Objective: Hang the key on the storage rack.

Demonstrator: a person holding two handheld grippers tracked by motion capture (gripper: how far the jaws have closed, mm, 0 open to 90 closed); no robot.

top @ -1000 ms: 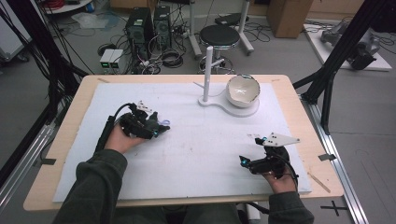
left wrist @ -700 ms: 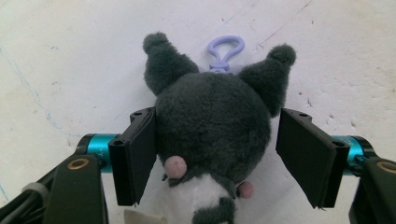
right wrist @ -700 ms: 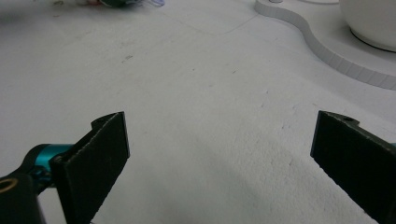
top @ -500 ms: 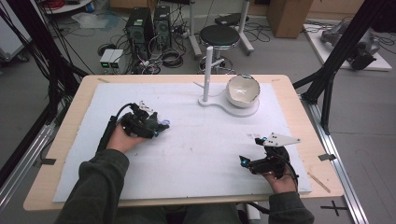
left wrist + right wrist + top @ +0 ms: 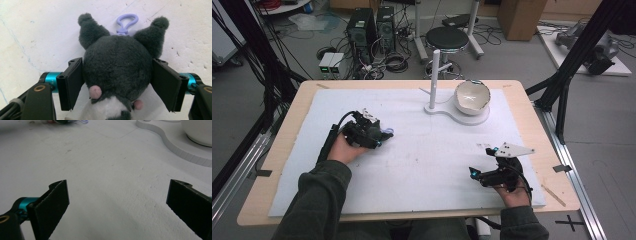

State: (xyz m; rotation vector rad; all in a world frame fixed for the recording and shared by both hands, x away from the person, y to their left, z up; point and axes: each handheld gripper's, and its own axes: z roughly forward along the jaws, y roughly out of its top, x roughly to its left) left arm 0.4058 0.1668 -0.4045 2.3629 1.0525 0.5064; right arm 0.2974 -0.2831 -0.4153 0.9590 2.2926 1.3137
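A dark grey plush toy with two ears, pink cheeks and a lilac clip lies on the white mat. My left gripper is shut on its head, one black pad pressed to each side. In the high view the left gripper sits at the mat's left, with the plush toy at its tip. Near the front right edge, my right gripper rests low over the mat. In its own view the right gripper stands open over bare mat, nothing between its jaws.
A white bowl sits on a white curved base with an upright post at the back of the mat. The base and bowl lie ahead of the right gripper. The wooden table's rim surrounds the mat.
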